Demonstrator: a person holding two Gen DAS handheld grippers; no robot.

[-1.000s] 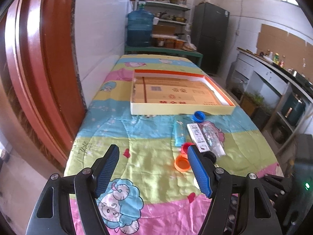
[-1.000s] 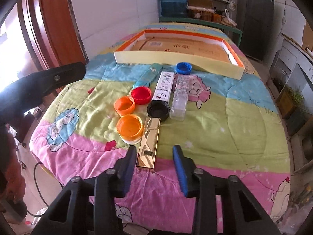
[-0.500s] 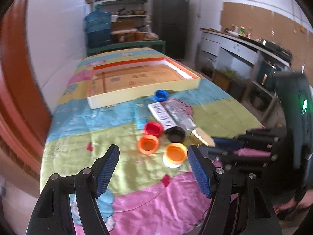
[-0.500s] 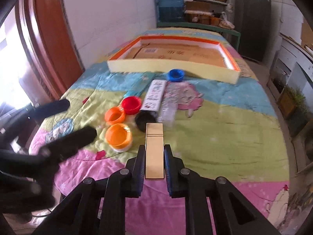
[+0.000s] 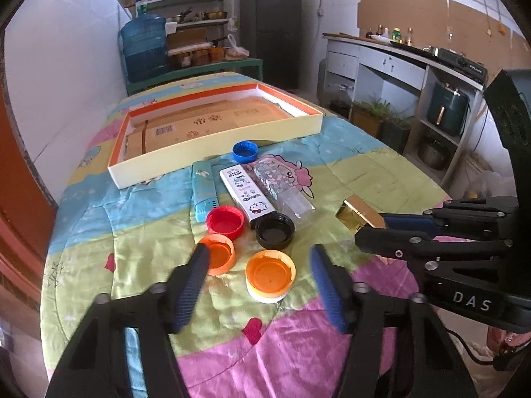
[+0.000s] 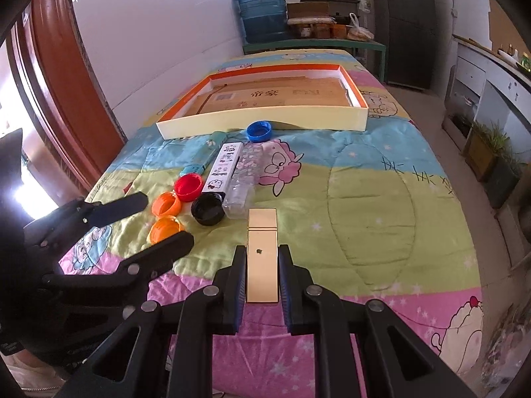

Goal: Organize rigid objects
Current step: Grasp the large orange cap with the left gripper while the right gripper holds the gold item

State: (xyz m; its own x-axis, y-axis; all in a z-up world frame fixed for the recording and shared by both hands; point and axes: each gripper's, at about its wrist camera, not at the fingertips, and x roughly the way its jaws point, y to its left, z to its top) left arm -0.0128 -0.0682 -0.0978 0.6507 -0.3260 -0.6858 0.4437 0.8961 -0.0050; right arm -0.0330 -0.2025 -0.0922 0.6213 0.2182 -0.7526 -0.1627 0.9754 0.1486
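**Gold bar clamped in the right gripper, lids waiting under the left**

The gold box [image 6: 262,255], a slim mirror-bright rectangular bar, sits clamped between the pads of the right gripper [image 6: 262,267], lifted off the quilt [image 6: 371,205] with its far end jutting forward. The left gripper [image 5: 259,262] hangs over the large orange lid [image 5: 270,273], its jaws closing with the lid between them and the pads not yet touching it.

Beside that lid lie a smaller orange lid [image 5: 220,253], a red lid [image 5: 225,222] and a black lid [image 5: 274,230], all round, ridged plastic, hollow side up and packed close. Behind them three long flat items lie side by side: a pale blue case [image 5: 204,192], a white cartoon-printed box [image 5: 247,194] and a clear patterned case [image 5: 282,187]. A blue lid [image 5: 245,151] rests just before the tray [image 5: 215,149].

The tray is shallow, cream outside, orange on the rim, and holds only a flattened cardboard sheet [image 5: 212,122]. To the right of the cluster the soft, rumpled quilt runs bare to the table's edge.
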